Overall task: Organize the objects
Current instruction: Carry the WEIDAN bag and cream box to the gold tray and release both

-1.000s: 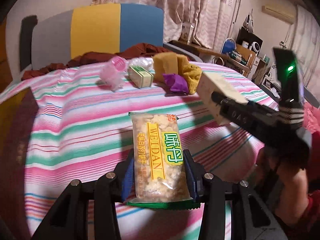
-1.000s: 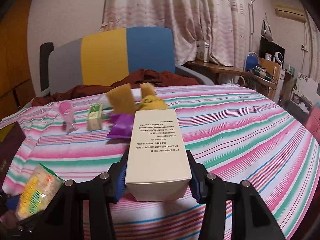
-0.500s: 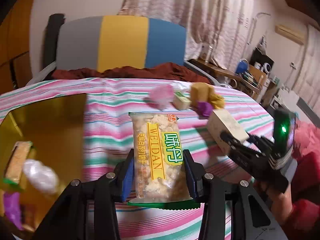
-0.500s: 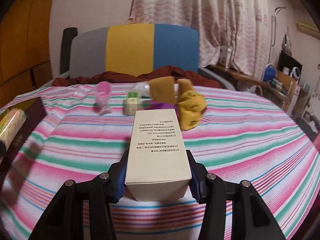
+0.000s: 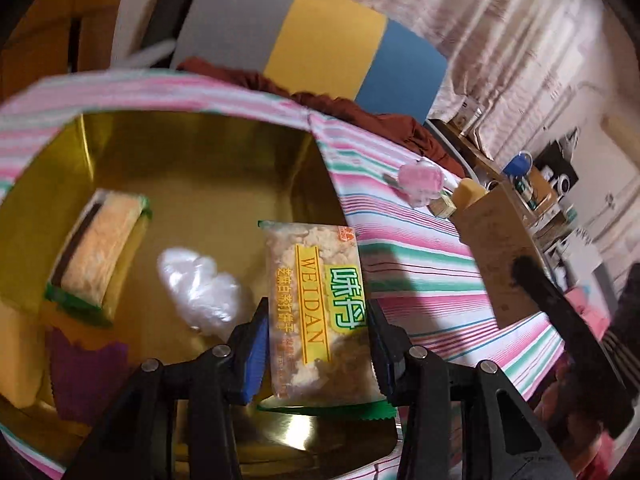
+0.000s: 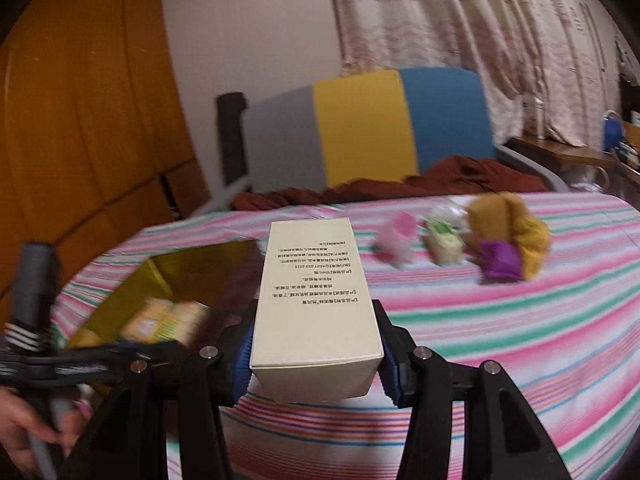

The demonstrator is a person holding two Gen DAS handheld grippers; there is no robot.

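Note:
My left gripper point(image 5: 316, 344) is shut on a clear yellow-and-green cracker packet point(image 5: 316, 312), held over the right side of an open gold box point(image 5: 200, 160). Inside the box lie another cracker packet point(image 5: 100, 256), a white plastic bag point(image 5: 200, 288) and a purple item point(image 5: 84, 372). My right gripper point(image 6: 316, 356) is shut on a cream carton point(image 6: 316, 300) above the striped tablecloth point(image 6: 520, 320). The gold box point(image 6: 180, 276) lies to its left, with the left gripper over it.
A pink cup point(image 6: 396, 236), a small green box point(image 6: 442, 240), a purple item point(image 6: 500, 260) and yellow cloths point(image 6: 508, 224) sit at the table's far right. A grey, yellow and blue chair point(image 6: 360, 128) with brown cloth stands behind the table.
My left gripper has swung left with the cracker packet and now hangs over the gold box. My right gripper with the carton has turned left, bringing the box into view.

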